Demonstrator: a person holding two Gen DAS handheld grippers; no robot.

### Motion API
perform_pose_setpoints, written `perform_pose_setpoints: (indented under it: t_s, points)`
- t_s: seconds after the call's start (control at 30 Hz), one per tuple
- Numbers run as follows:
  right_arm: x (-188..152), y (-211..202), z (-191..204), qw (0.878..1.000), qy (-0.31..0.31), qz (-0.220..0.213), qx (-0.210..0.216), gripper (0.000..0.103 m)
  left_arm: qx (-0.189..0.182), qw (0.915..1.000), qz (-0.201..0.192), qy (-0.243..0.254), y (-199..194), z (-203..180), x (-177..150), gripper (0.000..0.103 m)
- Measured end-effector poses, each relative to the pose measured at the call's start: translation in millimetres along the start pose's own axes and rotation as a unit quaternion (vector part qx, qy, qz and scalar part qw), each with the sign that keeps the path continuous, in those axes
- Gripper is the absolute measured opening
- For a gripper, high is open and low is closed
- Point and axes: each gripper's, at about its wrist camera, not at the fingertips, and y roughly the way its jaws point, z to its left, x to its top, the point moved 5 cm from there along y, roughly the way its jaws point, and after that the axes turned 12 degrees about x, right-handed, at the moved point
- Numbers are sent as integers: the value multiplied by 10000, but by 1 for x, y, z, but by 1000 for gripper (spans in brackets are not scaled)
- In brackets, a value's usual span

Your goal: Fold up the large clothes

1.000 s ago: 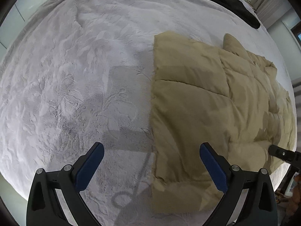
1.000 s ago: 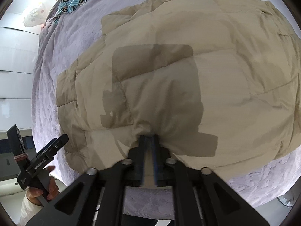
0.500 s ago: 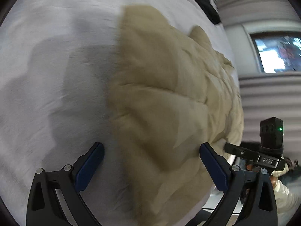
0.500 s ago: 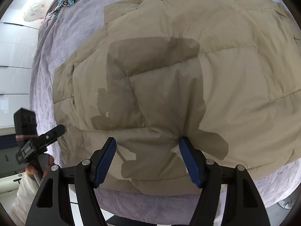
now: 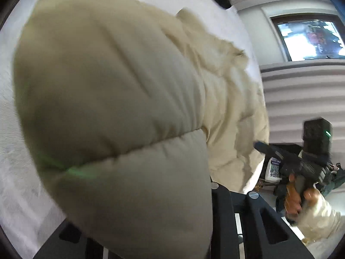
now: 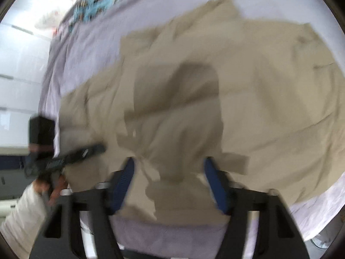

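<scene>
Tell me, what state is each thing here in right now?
Left gripper, shut on the coat's corner; its jaws have just been closing onto it.
Right gripper, open; jaws have just been closing, coat's hem between them.
Beige quilted coat, spread out, one corner bunched up.
Lilac bedspread, laid flat, slightly wrinkled.
Patterned blue cloth, crumpled at the far end.

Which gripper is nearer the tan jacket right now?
Left. The left gripper has the tan jacket in its grip, its fingers having just closed on a puffy corner. The right gripper, fingers also closing, straddles the near hem without pressing yet.
</scene>
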Motion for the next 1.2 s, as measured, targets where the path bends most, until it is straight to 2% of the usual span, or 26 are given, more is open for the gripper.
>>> perform_pose_setpoints:
  t_s: [0.03,0.13,0.2,0.3,0.4,0.5,0.57,0.63,0.73,0.8,0.87,0.9,0.93,1.0,1.07,1.13,1.2]
  points:
    - [5,-3,-7,10000,43,-80,-7,18,-7,10000,-82,2,-8,-8,-1,28]
    - [23,-8,-23,9994,27,-313,138,13,65,9995,-311,5,-29,-36,-1,28]
    - [33,-3,-31,9994,-51,-323,150,13,102,9989,-465,17,-43,-61,0,28]
    - [48,10,-46,9991,-18,-217,366,13,195,9977,-650,58,-62,-106,5,28]
    - [56,32,-62,9978,64,-21,666,12,348,9969,-675,185,-70,-157,17,28]
    - [60,47,-72,9955,161,122,929,11,599,9960,-582,303,-63,-209,28,28]
    - [62,52,-77,9940,188,188,1062,8,911,9941,-467,358,-49,-241,38,28]
    - [64,55,-83,9910,314,270,1271,7,1081,9924,-416,418,-41,-263,42,29]
    - [66,47,-98,9845,653,390,1580,6,1238,9906,-348,463,-19,-298,59,29]
    - [67,25,-113,9799,811,311,1797,6,1258,9901,-240,584,-4,-318,67,30]
    - [66,-4,-132,9784,836,127,1884,6,1103,9922,-47,585,13,-331,70,43]
    - [65,-18,-142,9782,848,35,1897,6,872,9947,62,549,22,-336,71,56]
    - [62,-32,-153,9776,895,-53,1906,6,652,9964,137,533,30,-343,73,62]
    - [55,-57,-179,9742,1079,-239,1968,6,132,9977,279,608,50,-360,75,62]
    - [46,-74,-202,9712,1254,-373,1991,6,-351,9949,488,811,71,-376,78,62]
    - [37,-87,-221,9686,1409,-473,1994,6,-483,9911,644,1059,98,-384,77,62]
    - [28,-98,-237,9641,1573,-540,2070,6,-301,9909,712,1106,122,-380,76,62]
